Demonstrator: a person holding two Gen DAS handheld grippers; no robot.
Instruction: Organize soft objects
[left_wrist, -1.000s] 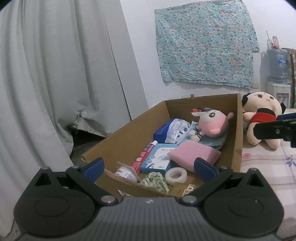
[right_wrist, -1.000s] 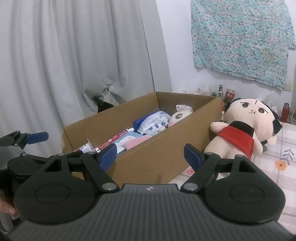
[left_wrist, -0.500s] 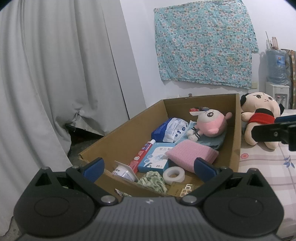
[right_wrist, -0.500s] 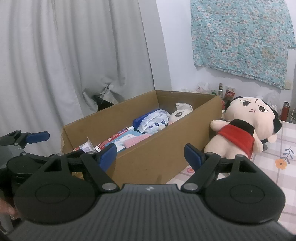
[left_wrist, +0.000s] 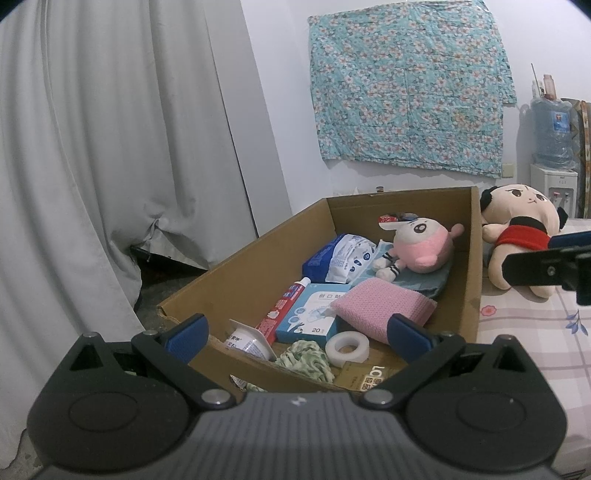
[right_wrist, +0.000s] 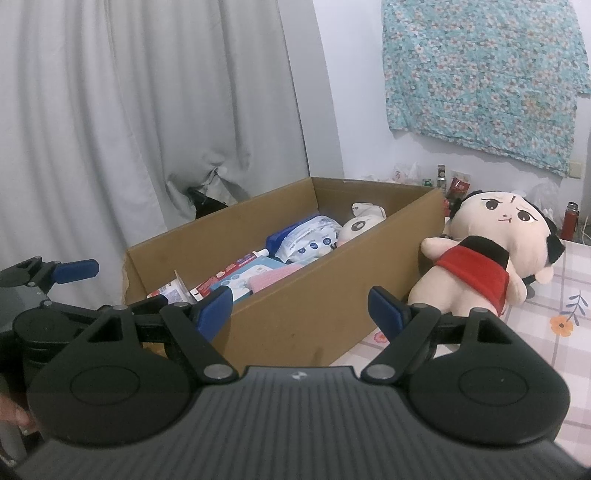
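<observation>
An open cardboard box (left_wrist: 243, 284) (right_wrist: 314, 317) stands on the bed. Inside lie a pink plush toy (left_wrist: 421, 247) (right_wrist: 356, 227), a pink cloth pad (left_wrist: 380, 308), a blue wipes pack (left_wrist: 340, 258) (right_wrist: 306, 240), a toothpaste tube (left_wrist: 286, 304), a blue carton (left_wrist: 314, 314), a tape roll (left_wrist: 347, 345) and a green scrunchie (left_wrist: 308, 360). A beige doll in red (left_wrist: 521, 236) (right_wrist: 484, 258) sits outside, right of the box. My left gripper (left_wrist: 297, 334) is open and empty at the box's near end. My right gripper (right_wrist: 301, 310) is open and empty, before the box's right wall.
Grey curtains (left_wrist: 110, 166) hang left of the box. A floral cloth (left_wrist: 406, 85) hangs on the back wall. A water dispenser (left_wrist: 552, 158) stands at the far right. The bed sheet (right_wrist: 554, 332) has a flower pattern. Small bottles (right_wrist: 454, 184) stand behind the box.
Both grippers have drawn slightly back and up from the box, so it sits a little lower in view. Both stay open and empty.
</observation>
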